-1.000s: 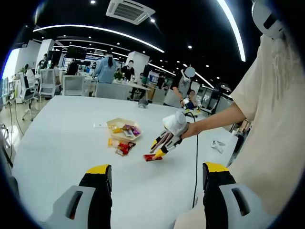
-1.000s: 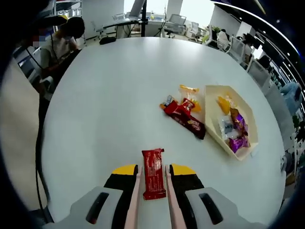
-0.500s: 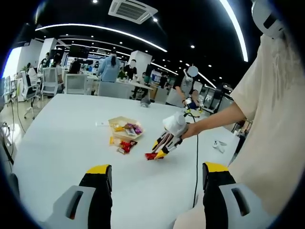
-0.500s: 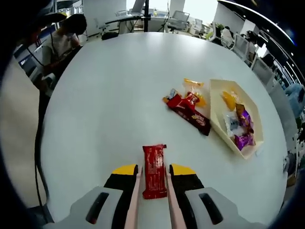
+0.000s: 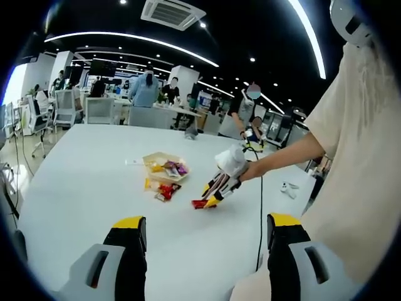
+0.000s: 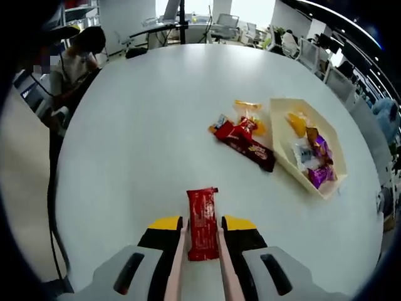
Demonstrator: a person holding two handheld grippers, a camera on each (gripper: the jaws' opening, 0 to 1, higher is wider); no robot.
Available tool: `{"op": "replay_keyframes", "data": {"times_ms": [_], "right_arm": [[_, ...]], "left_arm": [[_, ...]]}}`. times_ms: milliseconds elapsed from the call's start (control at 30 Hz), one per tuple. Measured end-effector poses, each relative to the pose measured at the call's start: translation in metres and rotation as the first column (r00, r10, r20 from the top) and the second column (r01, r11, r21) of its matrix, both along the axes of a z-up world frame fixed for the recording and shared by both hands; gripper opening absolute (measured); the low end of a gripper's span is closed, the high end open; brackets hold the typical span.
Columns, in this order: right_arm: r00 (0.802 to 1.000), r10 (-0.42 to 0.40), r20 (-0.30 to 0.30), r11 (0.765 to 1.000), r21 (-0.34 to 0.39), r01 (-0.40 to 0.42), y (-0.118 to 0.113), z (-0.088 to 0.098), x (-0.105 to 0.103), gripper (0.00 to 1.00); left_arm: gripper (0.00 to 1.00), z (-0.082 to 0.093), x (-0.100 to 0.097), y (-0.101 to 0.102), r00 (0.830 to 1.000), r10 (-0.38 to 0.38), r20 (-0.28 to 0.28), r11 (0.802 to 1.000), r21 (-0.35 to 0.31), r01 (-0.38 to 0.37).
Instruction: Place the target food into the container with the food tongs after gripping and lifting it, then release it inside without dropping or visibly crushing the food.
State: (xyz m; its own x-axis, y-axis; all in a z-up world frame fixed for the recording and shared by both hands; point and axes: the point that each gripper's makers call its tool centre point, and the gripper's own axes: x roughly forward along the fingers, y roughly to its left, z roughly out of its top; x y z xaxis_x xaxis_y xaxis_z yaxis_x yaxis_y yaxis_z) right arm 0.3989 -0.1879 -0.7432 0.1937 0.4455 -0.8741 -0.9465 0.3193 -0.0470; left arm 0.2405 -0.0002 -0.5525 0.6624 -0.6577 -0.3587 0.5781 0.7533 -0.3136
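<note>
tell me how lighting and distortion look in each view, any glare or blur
Left gripper view: dark ceiling with bright strip lights, fisheye bending them into arcs; the white table is evenly lit, distant desks soft. Right gripper view: bright, glare at the far windows; the red snack packet between the right gripper jaws is sharp.

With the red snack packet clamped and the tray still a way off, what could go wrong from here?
The right gripper holds the red packet by its rear part, so it might slip or tilt in transit. The loose snack pile lies before the tray; a low pass may scatter it. The tray already holds wrapped sweets, so the packet may land on its rim.
</note>
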Motion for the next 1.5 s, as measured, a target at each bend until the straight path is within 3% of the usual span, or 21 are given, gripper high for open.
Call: {"op": "replay_keyframes", "data": {"times_ms": [767, 1500], "right_arm": [[0.998, -0.065, -0.004, 0.997, 0.028, 0.065, 0.001, 0.002, 0.001, 0.21], [0.994, -0.073, 0.083, 0.994, 0.085, 0.066, 0.020, 0.037, 0.032, 0.22]], "left_arm": [[0.84, -0.005, -0.005, 0.001, 1.000, -0.010, -0.010, 0.999, 0.031, 0.010], [0.84, -0.007, -0.004, 0.008, 1.000, 0.022, -0.017, 1.000, 0.023, -0.022]]}}
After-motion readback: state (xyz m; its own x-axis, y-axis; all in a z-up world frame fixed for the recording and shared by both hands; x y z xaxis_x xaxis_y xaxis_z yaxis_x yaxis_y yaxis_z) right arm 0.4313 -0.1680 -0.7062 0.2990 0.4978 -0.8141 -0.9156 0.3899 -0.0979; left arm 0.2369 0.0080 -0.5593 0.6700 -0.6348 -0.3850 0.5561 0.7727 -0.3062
